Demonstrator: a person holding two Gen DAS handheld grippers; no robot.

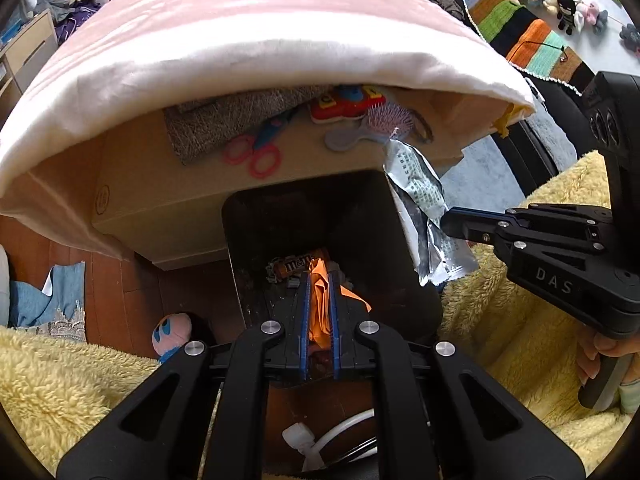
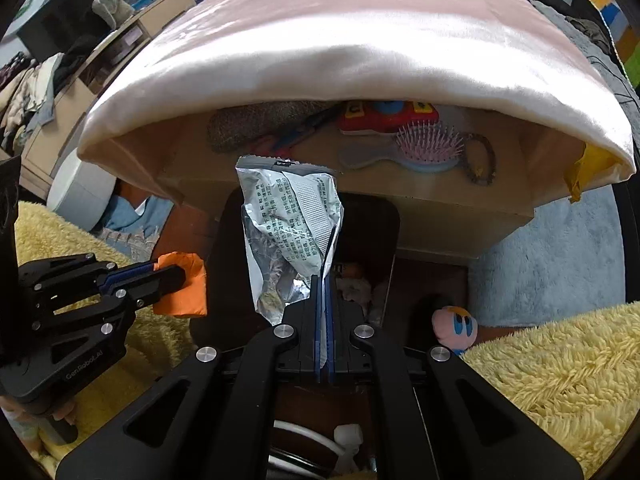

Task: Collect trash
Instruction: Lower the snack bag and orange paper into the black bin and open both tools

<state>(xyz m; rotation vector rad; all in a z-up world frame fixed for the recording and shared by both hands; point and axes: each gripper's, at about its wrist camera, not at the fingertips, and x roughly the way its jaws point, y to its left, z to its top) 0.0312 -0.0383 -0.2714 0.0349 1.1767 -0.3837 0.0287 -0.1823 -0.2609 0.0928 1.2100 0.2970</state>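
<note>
Left wrist view shows you, from the left, a pink plush toy (image 1: 173,332) on the wooden floor, then your left tool (image 1: 319,280) pressed onto an orange wrapper (image 1: 318,308), held over the open black trash bin (image 1: 248,240). Down in that bin you can read an M&M's packet (image 1: 291,266), which the other camera does not make out. Further right, your right tool (image 1: 446,224) pinches a silver foil wrapper (image 1: 420,200) that hangs at the bin's right rim. Right wrist view gives you the reverse: at the left the left tool (image 2: 182,276) clamps the orange wrapper (image 2: 182,300) beside the bin (image 2: 224,240), and in the middle the right tool (image 2: 323,280) grips the foil wrapper (image 2: 288,216) by its lower edge, the printed sheet standing up over the bin mouth. Only here do you see the whole hairbrush (image 2: 428,144) on the cardboard shelf under the pink-covered desk (image 2: 360,40), and the plush toy (image 2: 454,326) at the right.
</note>
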